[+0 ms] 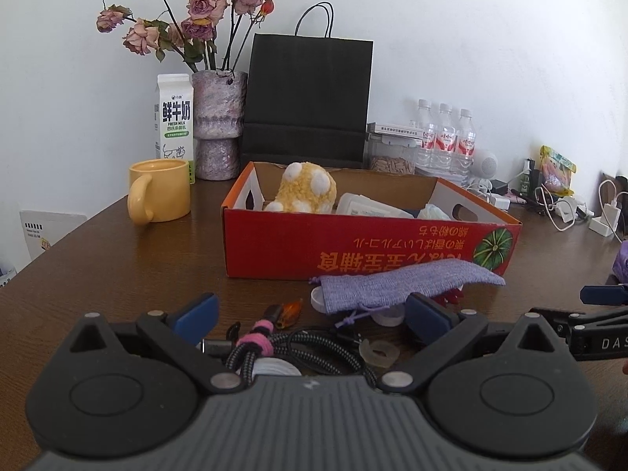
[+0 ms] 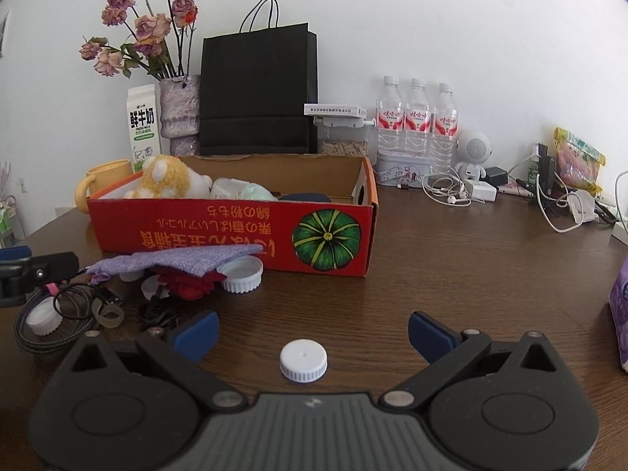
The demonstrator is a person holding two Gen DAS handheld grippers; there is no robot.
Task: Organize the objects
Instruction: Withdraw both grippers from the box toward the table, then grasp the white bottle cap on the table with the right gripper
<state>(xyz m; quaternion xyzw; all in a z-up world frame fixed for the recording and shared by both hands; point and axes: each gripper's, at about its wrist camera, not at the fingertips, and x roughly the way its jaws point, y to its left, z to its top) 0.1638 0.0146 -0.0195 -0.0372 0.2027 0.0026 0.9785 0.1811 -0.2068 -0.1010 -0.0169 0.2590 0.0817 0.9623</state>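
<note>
A red cardboard box (image 1: 353, 247) (image 2: 235, 235) stands on the brown table and holds a yellow plush toy (image 1: 306, 188) (image 2: 168, 178) and some packets. In front of it lie a purple cloth pouch (image 1: 396, 280) (image 2: 184, 259), a coiled braided cable (image 1: 314, 349) (image 2: 43, 333), white caps and a clear ring (image 1: 378, 353). My left gripper (image 1: 312, 314) is open over the cable pile. My right gripper (image 2: 312, 331) is open, with a small white bottle cap (image 2: 303, 360) on the table just short of its fingertips. A large white lid (image 2: 243, 274) lies beside the pouch.
A yellow mug (image 1: 159, 190), milk carton (image 1: 174, 121), vase of dried roses (image 1: 219, 125), black paper bag (image 1: 310, 98) and water bottles (image 2: 416, 121) line the back. Chargers, earphones (image 2: 447, 192) and snack packs crowd the right edge. A purple pack (image 2: 620, 314) sits at far right.
</note>
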